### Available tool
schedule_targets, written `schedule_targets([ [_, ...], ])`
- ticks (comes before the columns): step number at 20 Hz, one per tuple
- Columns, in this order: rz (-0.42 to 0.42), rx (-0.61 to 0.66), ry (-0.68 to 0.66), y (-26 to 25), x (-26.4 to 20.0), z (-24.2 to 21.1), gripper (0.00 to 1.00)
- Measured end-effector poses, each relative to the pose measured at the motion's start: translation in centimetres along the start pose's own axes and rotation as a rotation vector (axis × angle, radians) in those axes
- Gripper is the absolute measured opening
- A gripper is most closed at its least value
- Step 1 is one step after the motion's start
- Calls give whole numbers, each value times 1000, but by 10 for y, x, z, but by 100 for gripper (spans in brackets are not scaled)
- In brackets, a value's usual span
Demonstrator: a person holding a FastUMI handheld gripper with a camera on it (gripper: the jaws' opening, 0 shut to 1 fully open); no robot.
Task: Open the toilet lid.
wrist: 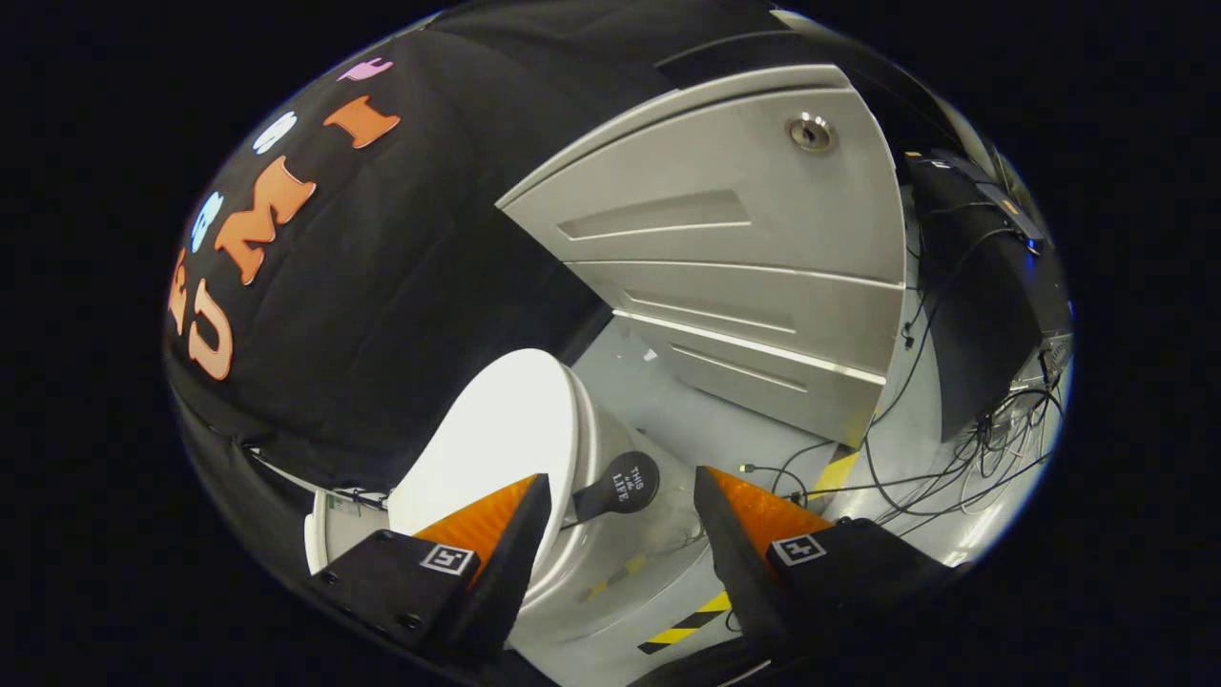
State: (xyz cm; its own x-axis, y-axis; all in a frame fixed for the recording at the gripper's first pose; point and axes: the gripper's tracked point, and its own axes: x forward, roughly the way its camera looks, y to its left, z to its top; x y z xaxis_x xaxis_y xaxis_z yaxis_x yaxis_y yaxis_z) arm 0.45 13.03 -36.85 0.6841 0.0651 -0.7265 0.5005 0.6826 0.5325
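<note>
The white toilet lid stands raised, leaning back toward the black cloth wall, just ahead of the gripper's left finger. The toilet sits below it between the 2 spread fingers; the gripper is released, grasping nothing. A dark round object, possibly a brush handle, pokes up beside the bowl. Beyond, a grey cabinet with 3 drawers and a keyhole stands on the pale floor, with loose black cables trailing alongside.
</note>
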Motion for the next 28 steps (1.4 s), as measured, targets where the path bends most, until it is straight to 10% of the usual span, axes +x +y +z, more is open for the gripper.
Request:
schedule_targets([
  [6,31,172,116,3,27,-23,91],
  [17,219,199,104,18,19,-17,8],
  [28,361,-191,-203,108,-25,48,8],
])
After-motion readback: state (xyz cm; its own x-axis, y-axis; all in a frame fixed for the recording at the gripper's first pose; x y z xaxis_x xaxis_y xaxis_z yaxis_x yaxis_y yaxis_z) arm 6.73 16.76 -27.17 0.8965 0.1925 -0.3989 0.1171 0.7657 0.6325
